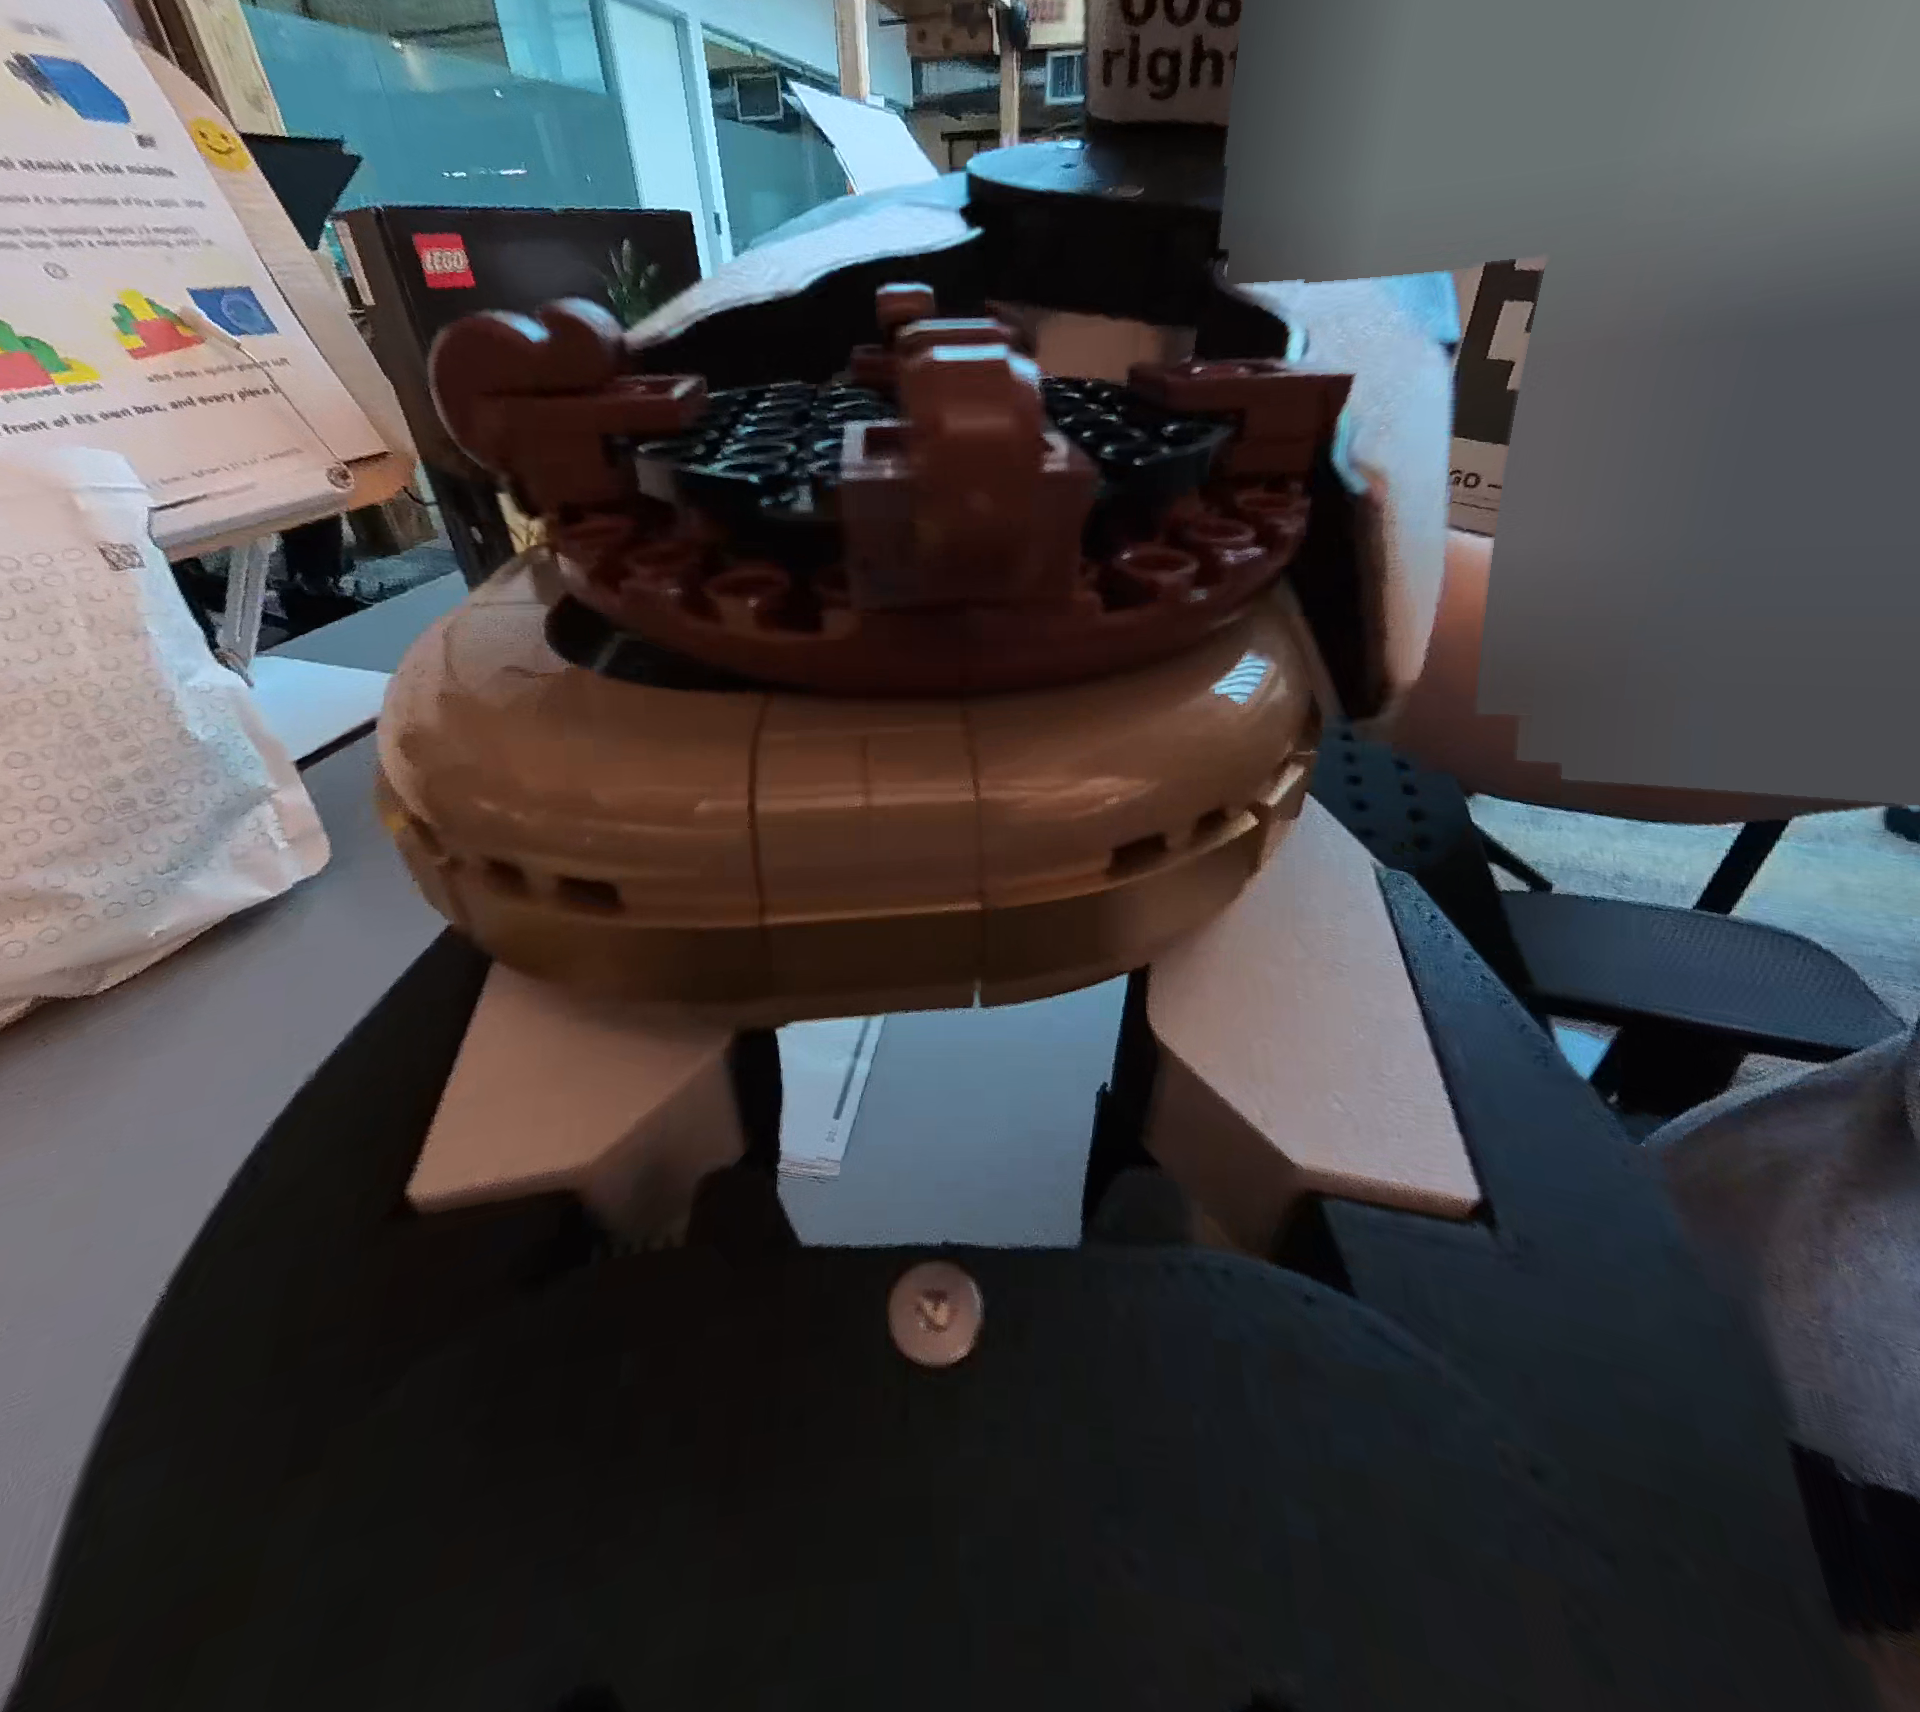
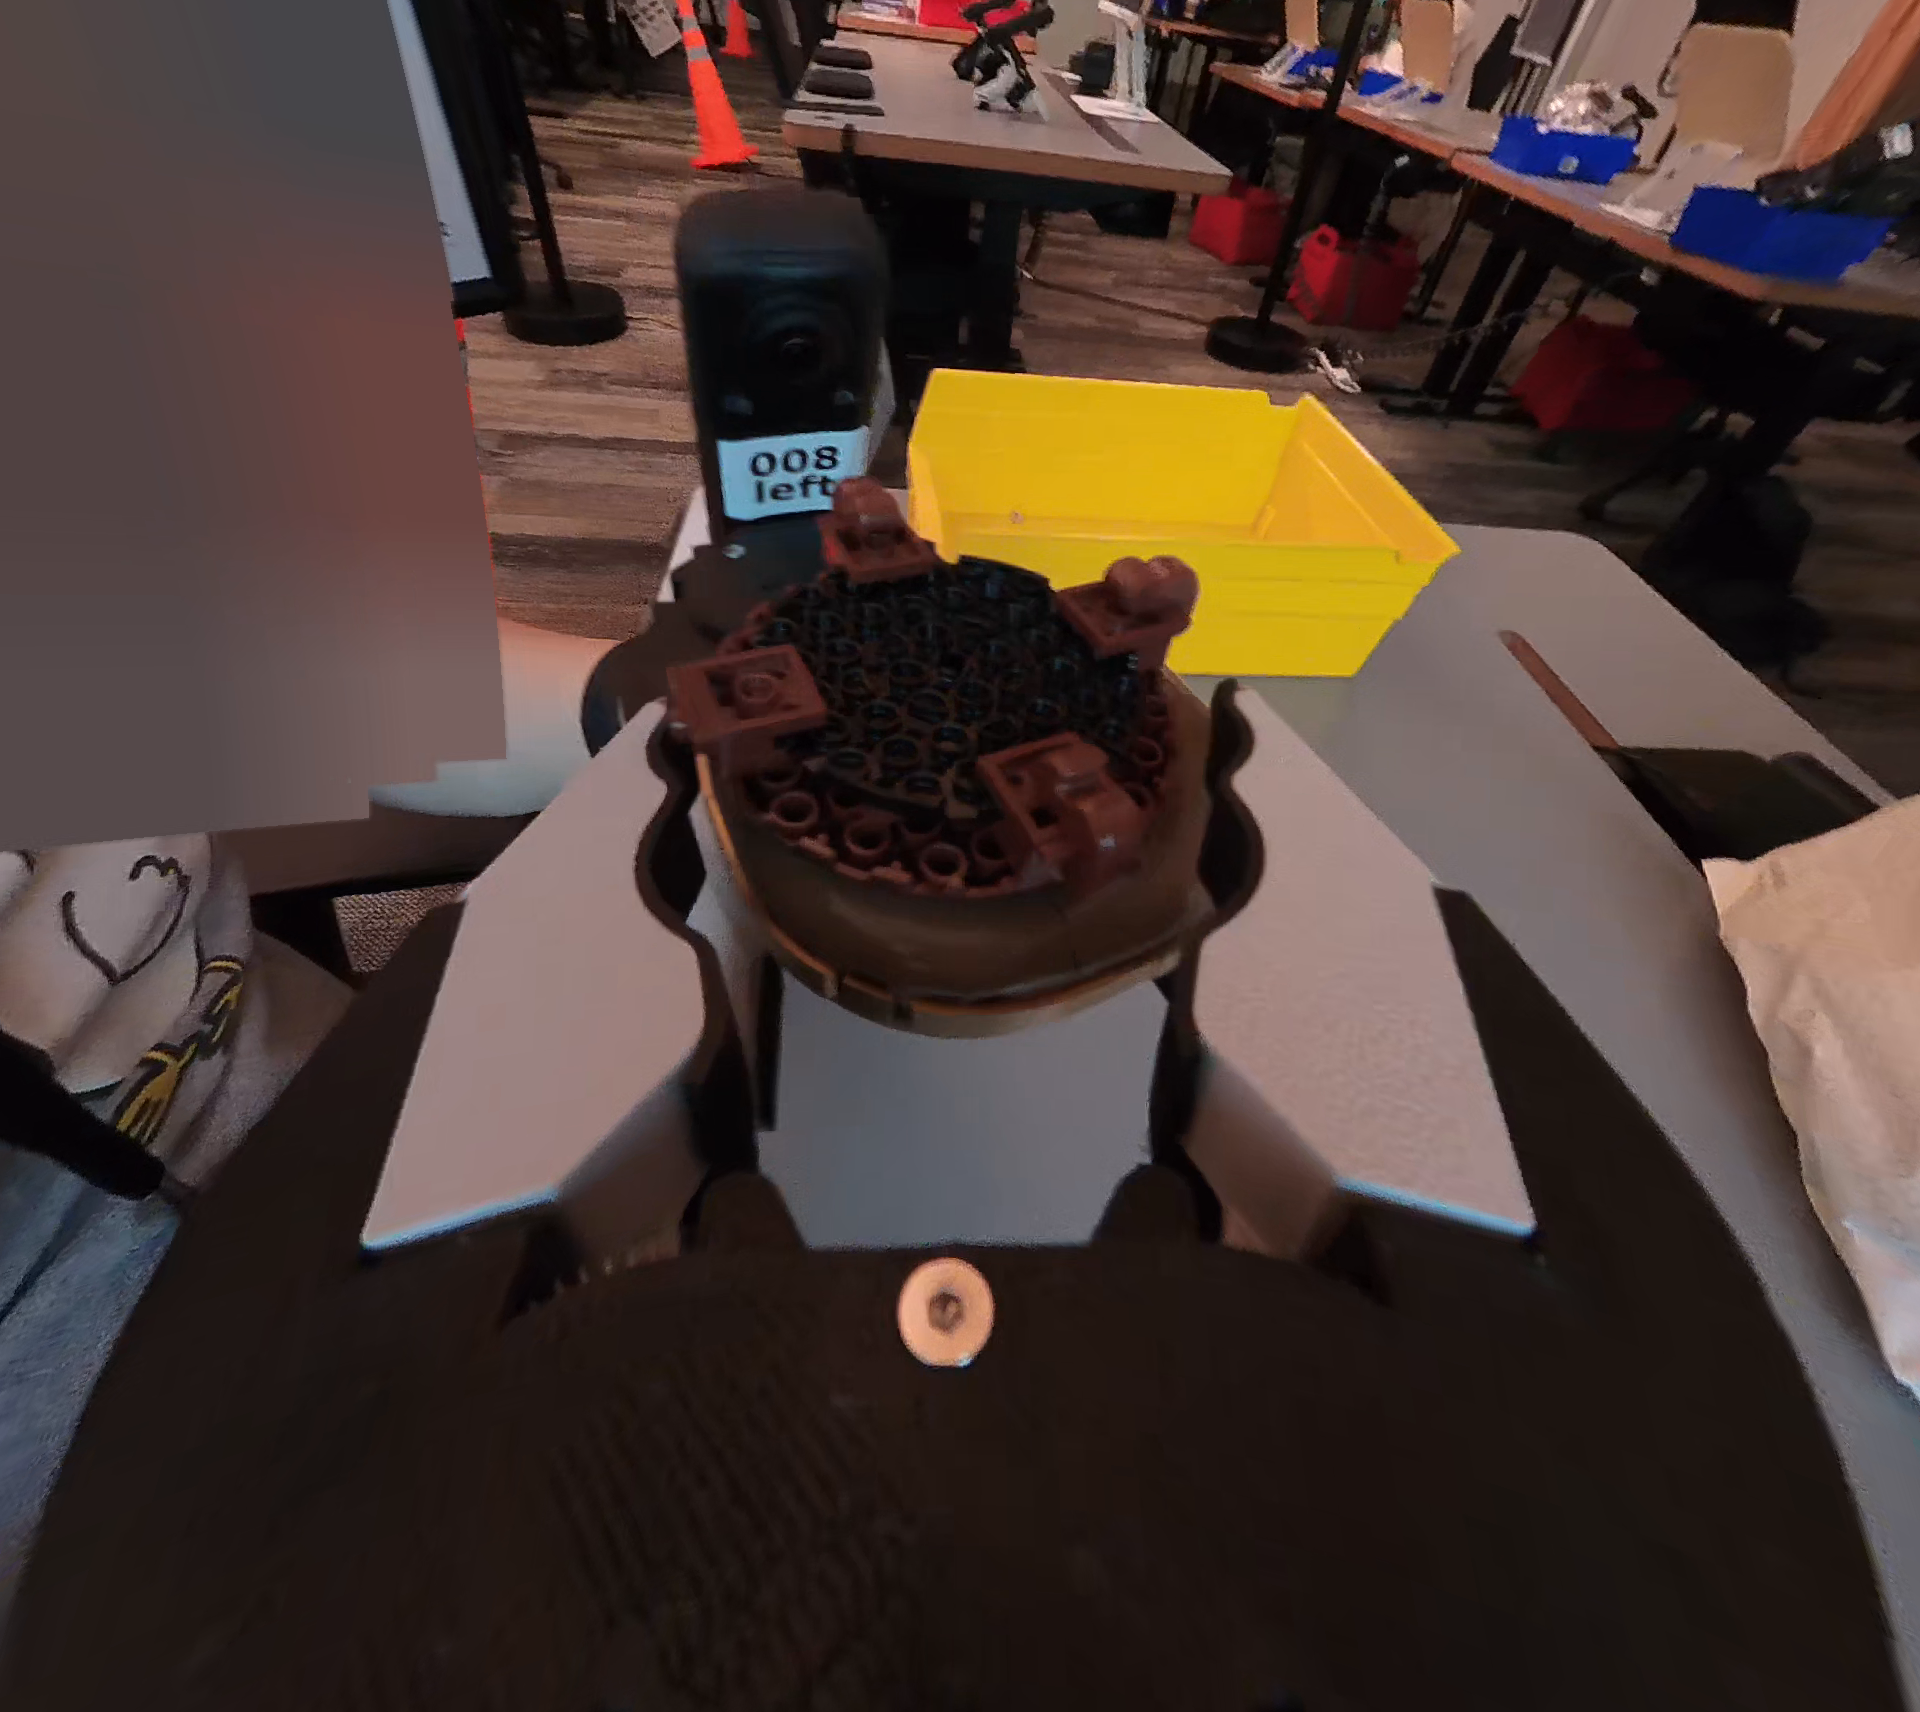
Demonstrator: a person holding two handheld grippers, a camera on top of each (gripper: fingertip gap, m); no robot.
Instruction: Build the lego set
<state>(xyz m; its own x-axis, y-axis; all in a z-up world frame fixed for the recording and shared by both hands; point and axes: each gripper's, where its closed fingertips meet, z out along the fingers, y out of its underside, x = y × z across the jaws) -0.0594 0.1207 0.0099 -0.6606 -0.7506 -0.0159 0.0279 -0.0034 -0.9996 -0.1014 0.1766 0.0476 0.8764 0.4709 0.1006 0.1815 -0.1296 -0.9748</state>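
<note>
A grey table point(image 2: 1621, 623) carries the scene, and at its far side stands an empty yellow bin point(image 2: 1164, 519), open side up. A white printed paper bag point(image 1: 125, 727) lies on the table to the left in the left wrist view, with an upright instruction sheet point(image 1: 135, 260) and a dark set box point(image 1: 520, 280) behind it. Held above the table between the two tools is the lego model point(image 1: 862, 727): a round tan pot-like base point(image 1: 665, 789) topped by a reddish-brown studded disc point(image 2: 883, 841) with a black studded plate point(image 2: 935, 675) at its centre. The left gripper point(image 1: 951, 1008) has its two fingers pressed against the underside and flanks of the tan base, clamped on the model from one side. The right gripper point(image 2: 951, 831) faces it from the opposite side, its scalloped black finger edges hugging the model's rim, likewise clamped on it. Four small brown bracket pieces point(image 2: 743, 691) sit spaced around the black plate's edge; one of them carries a rounded brown knob point(image 2: 1148, 587).
</note>
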